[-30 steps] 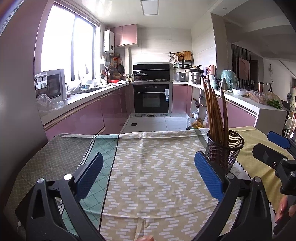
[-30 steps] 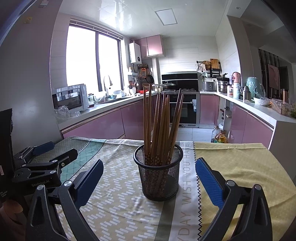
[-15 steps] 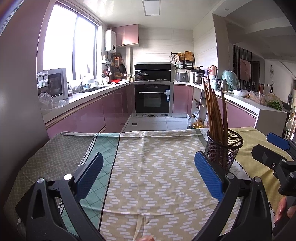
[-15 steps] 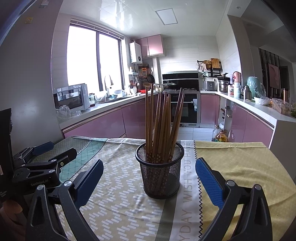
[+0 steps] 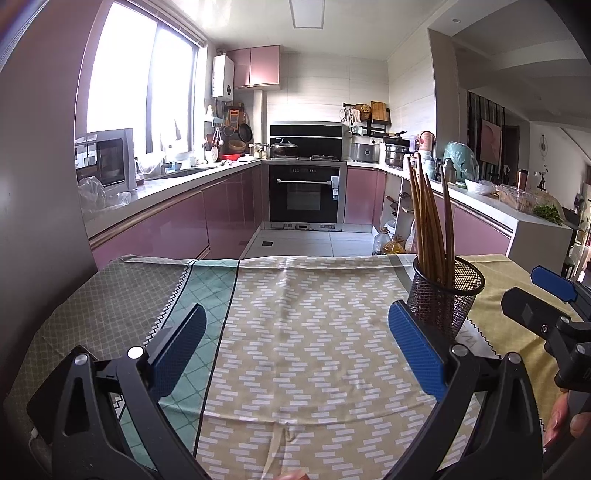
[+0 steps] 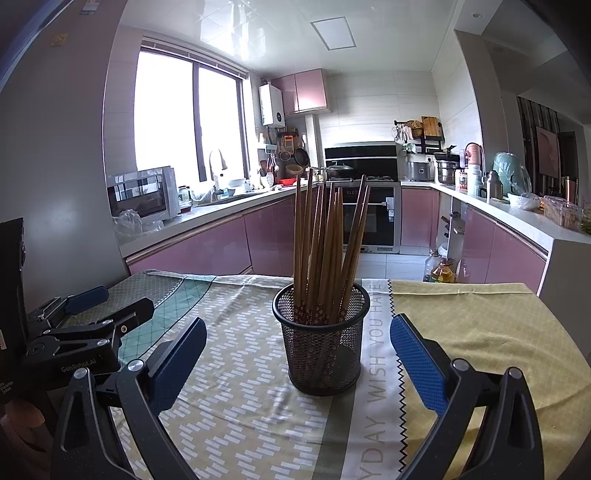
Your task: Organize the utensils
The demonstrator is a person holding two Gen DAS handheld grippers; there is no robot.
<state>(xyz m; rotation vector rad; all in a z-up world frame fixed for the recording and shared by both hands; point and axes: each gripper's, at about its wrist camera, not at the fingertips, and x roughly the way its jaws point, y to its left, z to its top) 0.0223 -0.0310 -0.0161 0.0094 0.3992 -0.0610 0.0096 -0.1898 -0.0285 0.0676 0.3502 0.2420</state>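
Almost nothing is moving since a second ago: we are holding both claws, left (image 5: 295, 347) and right (image 6: 297, 363), open and empty. Chopsticks (image 6: 325, 251) are standing in the basket (image 6: 320, 343), so organizing is seemingly finishing.

Pink-cabinet kitchen (image 5: 177, 225), bright window (image 5: 144, 85), black oven (image 5: 304, 194), tiled floor (image 5: 310, 245), ceiling light (image 5: 307, 13).

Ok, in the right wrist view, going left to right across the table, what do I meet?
Left gripper → right gripper's left finger → mesh holder with chopsticks → right gripper's right finger.
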